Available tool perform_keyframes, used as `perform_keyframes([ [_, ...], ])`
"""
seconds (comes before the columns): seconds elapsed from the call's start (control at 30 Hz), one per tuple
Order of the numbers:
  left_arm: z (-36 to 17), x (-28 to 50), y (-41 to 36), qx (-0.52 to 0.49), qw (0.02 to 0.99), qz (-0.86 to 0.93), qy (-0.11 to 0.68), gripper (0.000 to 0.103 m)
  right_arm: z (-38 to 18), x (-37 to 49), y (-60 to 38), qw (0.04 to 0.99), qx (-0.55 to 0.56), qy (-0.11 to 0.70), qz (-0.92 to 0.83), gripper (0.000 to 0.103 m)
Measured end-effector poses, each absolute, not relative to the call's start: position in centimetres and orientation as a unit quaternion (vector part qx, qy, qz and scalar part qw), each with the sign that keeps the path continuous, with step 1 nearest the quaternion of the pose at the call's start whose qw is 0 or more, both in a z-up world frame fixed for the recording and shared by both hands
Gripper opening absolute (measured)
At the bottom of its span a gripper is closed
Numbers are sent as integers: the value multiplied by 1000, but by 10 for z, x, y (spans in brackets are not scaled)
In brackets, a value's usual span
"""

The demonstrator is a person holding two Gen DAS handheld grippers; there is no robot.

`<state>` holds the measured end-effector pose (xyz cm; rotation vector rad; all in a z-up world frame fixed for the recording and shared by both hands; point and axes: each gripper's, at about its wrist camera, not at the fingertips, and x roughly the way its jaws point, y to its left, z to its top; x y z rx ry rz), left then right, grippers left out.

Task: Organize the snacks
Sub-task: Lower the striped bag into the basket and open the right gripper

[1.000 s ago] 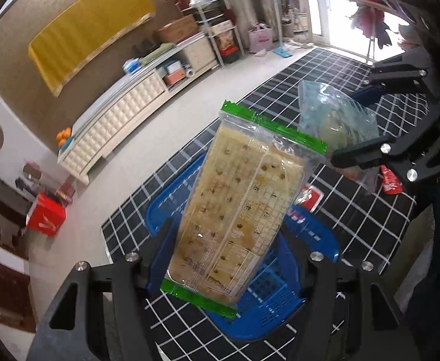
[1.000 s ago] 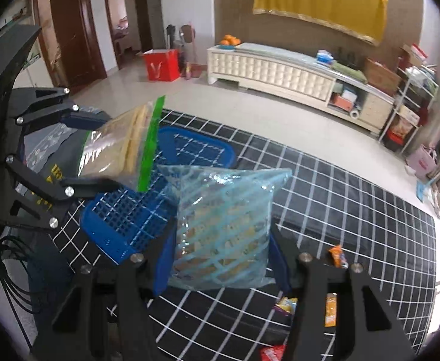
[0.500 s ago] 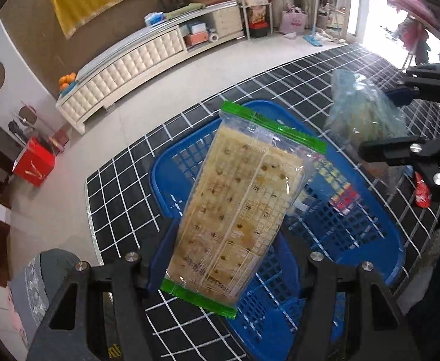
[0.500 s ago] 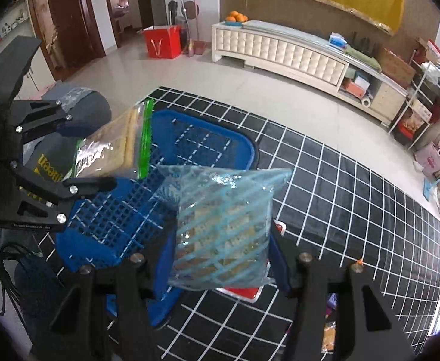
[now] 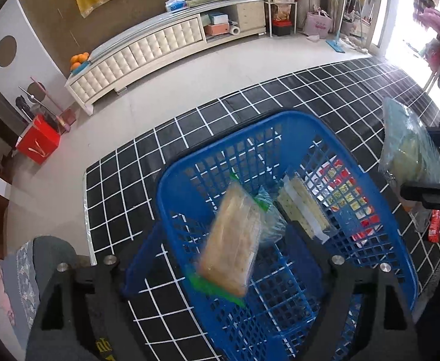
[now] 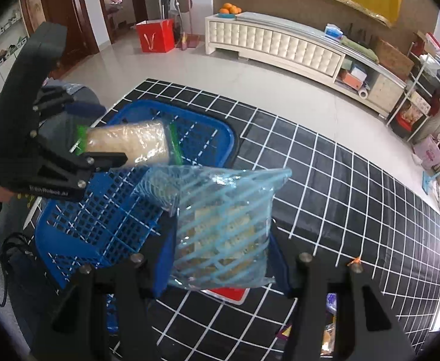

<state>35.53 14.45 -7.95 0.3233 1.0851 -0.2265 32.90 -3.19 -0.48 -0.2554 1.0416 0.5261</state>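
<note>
A green-edged clear pack of brown crackers (image 5: 233, 240) hangs blurred over the blue plastic basket (image 5: 171, 174), free of both pads. My left gripper (image 5: 223, 255) straddles it, its jaws opening. The right wrist view shows that cracker pack (image 6: 129, 146) at the left gripper (image 6: 81, 129), above the basket (image 6: 220, 132). My right gripper (image 6: 220, 252) is shut on a blue-striped bag of biscuits (image 6: 226, 225), held up beside the basket's right rim. The same bag (image 5: 406, 150) shows at the right edge of the left wrist view.
A white cracker pack (image 5: 304, 210) and a colourful snack pack (image 5: 346, 198) lie in the basket. A red packet (image 5: 435, 225) and small snacks (image 6: 328, 331) lie on the black grid mat (image 6: 340, 180). A grey cushion (image 5: 48, 258) sits left; a white cabinet (image 6: 280, 45) stands behind.
The left gripper came down over the basket and spread its jaws; the cracker pack slipped out and tilted into the basket. The right gripper sank a little, still gripping the striped bag.
</note>
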Motion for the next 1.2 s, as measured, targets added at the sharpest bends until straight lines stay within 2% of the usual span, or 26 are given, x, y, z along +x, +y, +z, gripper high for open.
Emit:
perform_keyframes([
  [0.6,-38,292,178,145,855,-87,491,82,28,311,-1,832,-131,468,268,60],
  [0.83,-39,275,201,120,861,-76,489,82,17,320,28,816,-130,483,290,60],
  [1.2,-55,297,229,78,863,-63,496,82,-12,368,66,799,-161,515,263,60],
])
